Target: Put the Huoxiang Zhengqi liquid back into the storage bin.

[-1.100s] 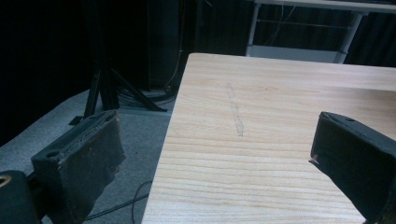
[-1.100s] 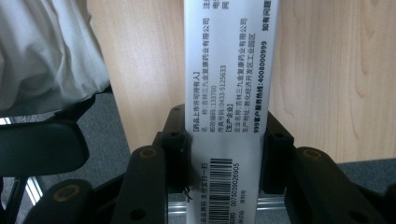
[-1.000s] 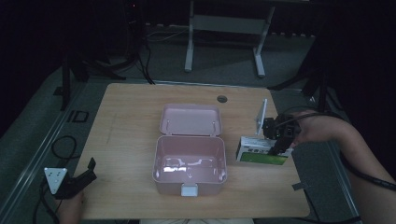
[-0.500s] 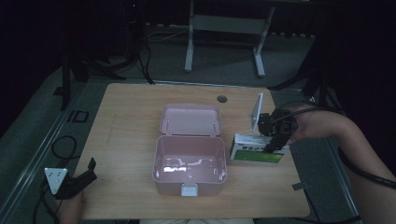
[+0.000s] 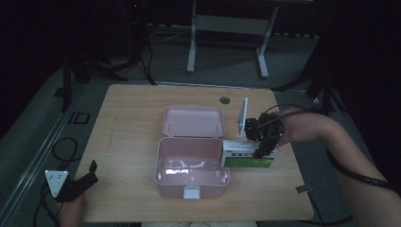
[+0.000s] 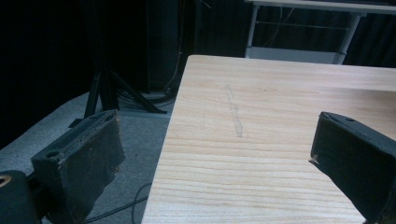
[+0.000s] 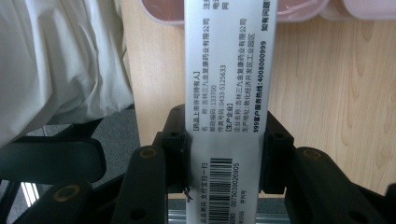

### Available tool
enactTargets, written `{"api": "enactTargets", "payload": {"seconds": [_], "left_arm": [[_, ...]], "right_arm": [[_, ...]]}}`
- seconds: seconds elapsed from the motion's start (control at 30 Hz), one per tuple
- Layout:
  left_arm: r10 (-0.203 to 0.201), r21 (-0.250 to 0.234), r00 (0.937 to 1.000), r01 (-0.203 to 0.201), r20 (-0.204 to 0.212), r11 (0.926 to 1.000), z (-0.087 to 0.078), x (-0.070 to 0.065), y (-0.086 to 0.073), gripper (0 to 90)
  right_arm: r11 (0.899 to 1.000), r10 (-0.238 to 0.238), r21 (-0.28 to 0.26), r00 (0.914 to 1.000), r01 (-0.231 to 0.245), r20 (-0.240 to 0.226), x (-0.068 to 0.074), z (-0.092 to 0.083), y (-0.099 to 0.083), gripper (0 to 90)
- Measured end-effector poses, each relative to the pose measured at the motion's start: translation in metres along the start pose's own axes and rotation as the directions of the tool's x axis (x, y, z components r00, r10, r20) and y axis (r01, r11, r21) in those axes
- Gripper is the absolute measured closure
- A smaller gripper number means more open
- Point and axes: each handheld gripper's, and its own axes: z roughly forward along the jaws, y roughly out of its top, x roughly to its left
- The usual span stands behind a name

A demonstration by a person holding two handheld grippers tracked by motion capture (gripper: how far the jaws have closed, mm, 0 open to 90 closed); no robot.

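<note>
An open pink box (image 5: 191,170) stands mid-table with its lid (image 5: 193,122) laid back behind it. My right gripper (image 5: 261,150) is shut on a green-and-white medicine carton (image 5: 246,156), held just off the box's right wall, slightly above the table. In the right gripper view the carton's printed white side (image 7: 229,70) runs up between the jaws of the right gripper (image 7: 226,140), and both pads press on it. My left gripper (image 5: 90,172) rests at the table's front left corner. Its jaws stand wide apart over bare wood (image 6: 261,116), so the left gripper (image 6: 215,154) is open with nothing in it.
A round cable hole (image 5: 224,100) sits near the table's far edge. A bit of tape (image 5: 302,189) lies at the front right. Cables (image 5: 61,146) trail on the floor to the left. White cloth (image 7: 60,60) hangs past the table's edge.
My right gripper has carried the carton leftward, from the table's right part up to the pink box's right side. The left gripper has stayed put.
</note>
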Motion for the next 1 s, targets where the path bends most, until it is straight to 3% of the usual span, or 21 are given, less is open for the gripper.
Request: {"api": "enactTargets", "payload": {"seconds": [0.1,0.33,0.67,1.0], "left_arm": [[0.0,0.001,1.0,0.0,0.0,1.0,0.0,0.0,0.0,2.7],[0.0,0.001,1.0,0.0,-0.001,1.0,0.0,0.0,0.0,2.7],[-0.001,0.0,1.0,0.001,0.001,1.0,0.0,0.0,0.0,2.7],[0.002,0.001,1.0,-0.002,0.005,1.0,0.0,0.0,0.0,2.7]], "right_arm": [[1.0,-0.003,0.003,1.0,0.003,-0.002,0.0,0.0,0.003,62.1],[0.999,-0.044,0.008,0.999,0.044,-0.002,0.003,0.003,0.03,62.1],[0.998,-0.063,-0.001,0.998,0.063,0.006,0.006,0.001,0.064,62.0],[0.994,-0.104,0.023,0.9946,0.104,-0.003,0.009,0.015,0.096,62.0]]}}
